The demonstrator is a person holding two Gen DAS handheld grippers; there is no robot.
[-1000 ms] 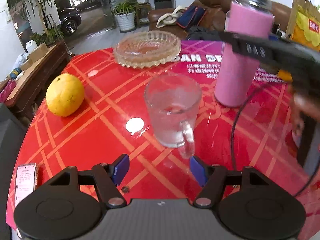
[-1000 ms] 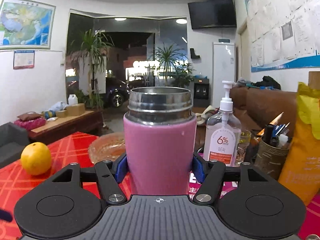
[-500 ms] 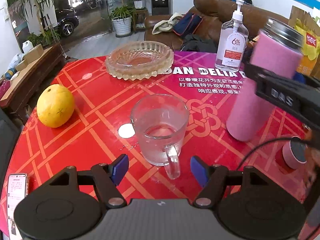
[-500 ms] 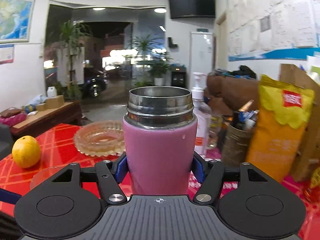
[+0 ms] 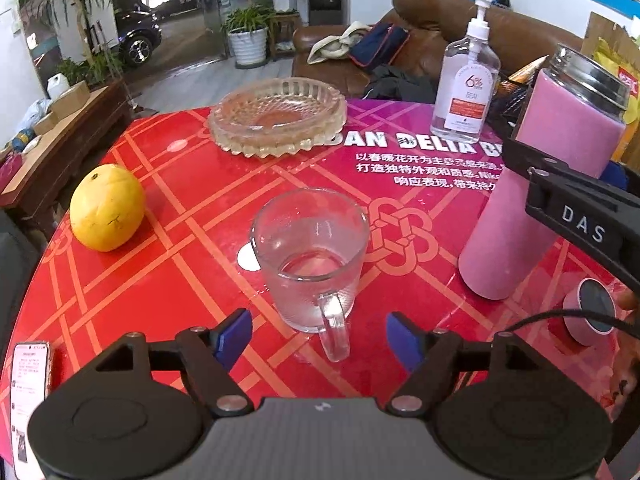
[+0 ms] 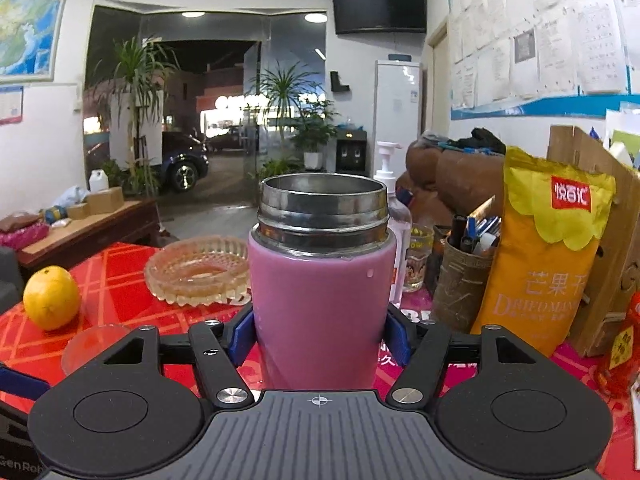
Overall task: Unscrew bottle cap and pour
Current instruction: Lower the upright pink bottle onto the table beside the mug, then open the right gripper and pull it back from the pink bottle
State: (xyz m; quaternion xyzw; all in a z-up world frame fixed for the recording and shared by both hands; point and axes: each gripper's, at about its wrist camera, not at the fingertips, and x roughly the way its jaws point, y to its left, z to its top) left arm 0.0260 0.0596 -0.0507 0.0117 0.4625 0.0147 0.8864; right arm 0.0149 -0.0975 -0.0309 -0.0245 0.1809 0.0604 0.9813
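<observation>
In the left wrist view an orange [image 5: 107, 207] sits at the left edge of the red table [image 5: 168, 288], a cut-glass dish [image 5: 277, 116] lies at upper centre, and a glass mug [image 5: 312, 258] with a little water stands mid-frame, its handle pointing between the wide-spread, empty fingers of the left gripper [image 5: 319, 340]. At right the pink bottle [image 5: 540, 184] stands capless, and its cap [image 5: 591, 312] lies on the table at lower right, which the other camera never shows. The right wrist view shows instead the right gripper [image 6: 319, 338] clamped on the bottle's pink body at centre, and a yellow snack bag [image 6: 544, 264] on the right.
</observation>
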